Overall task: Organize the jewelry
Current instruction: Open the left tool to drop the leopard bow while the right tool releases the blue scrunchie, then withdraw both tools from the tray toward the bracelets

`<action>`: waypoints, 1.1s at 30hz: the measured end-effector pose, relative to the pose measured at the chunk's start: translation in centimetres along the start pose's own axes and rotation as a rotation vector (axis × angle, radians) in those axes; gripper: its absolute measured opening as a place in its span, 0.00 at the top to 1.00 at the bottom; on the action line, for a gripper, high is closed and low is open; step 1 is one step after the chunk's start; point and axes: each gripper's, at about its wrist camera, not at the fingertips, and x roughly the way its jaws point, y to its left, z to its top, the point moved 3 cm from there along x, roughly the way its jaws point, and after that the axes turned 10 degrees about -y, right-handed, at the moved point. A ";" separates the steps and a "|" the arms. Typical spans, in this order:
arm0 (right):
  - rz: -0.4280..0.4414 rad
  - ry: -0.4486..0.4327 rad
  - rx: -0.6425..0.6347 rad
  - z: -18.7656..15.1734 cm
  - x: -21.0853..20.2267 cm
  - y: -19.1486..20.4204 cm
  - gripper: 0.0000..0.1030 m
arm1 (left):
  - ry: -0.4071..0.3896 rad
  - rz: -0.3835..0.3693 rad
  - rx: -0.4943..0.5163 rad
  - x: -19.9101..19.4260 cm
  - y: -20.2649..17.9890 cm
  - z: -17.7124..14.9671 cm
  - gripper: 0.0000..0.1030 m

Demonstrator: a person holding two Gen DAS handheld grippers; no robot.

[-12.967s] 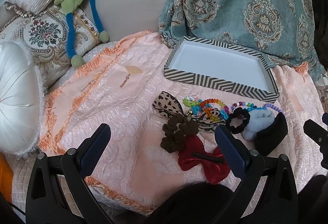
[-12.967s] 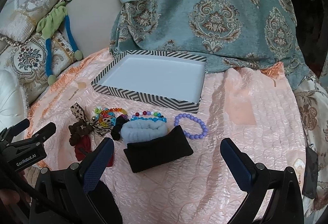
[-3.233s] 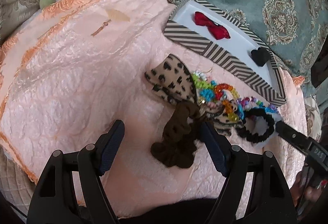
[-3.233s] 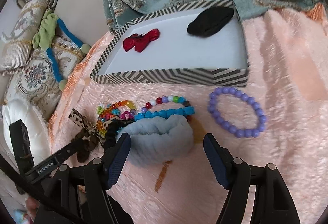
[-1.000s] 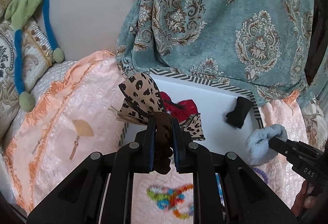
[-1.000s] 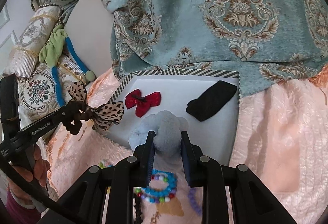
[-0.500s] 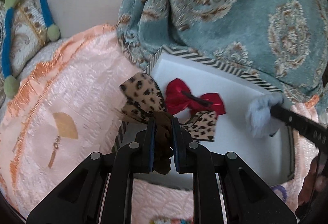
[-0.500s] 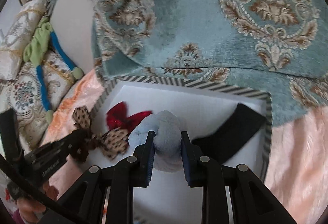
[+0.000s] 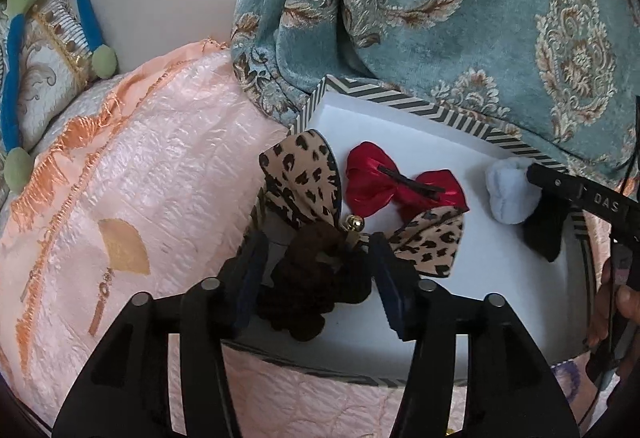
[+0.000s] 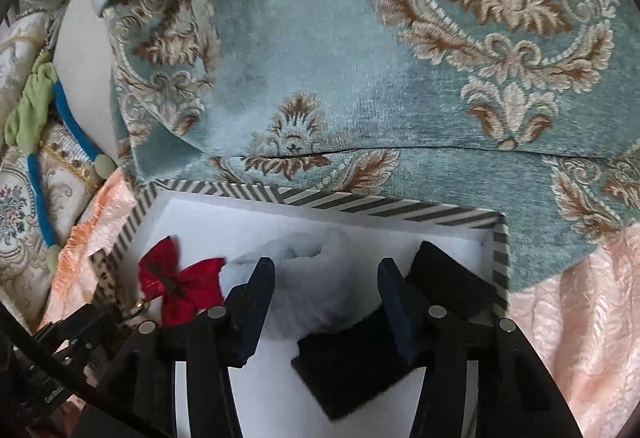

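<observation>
Both grippers have opened wide since half a second ago, releasing their items into the striped cardboard tray with white floor (image 9: 404,109).

Left gripper (image 9: 316,270) spreads around the leopard-print fabric bow with brown scrunchie (image 9: 320,238), its long axis across the fingers. Right gripper (image 10: 326,294) stands open over the pale blue fluffy scrunchie (image 10: 304,262). Better lift straight up, so nothing snags.
</observation>
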 end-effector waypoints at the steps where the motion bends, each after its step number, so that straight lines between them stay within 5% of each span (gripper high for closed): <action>1: 0.007 -0.002 0.003 -0.1 -0.6 0.0 0.50 | 0.001 0.003 0.001 -0.2 0.0 -0.1 0.45; 7: 0.042 0.003 0.008 -1.9 -4.4 1.2 0.48 | -0.007 -0.002 -0.008 -2.3 0.3 -0.5 0.44; 10: 0.038 -0.011 -0.005 -2.6 -6.5 2.0 0.38 | -0.023 0.010 -0.007 -4.0 0.5 -1.0 0.43; 33: 0.021 -0.090 -0.142 -11.6 -21.1 8.5 0.34 | -0.154 0.098 0.077 -18.9 -0.5 -7.5 0.43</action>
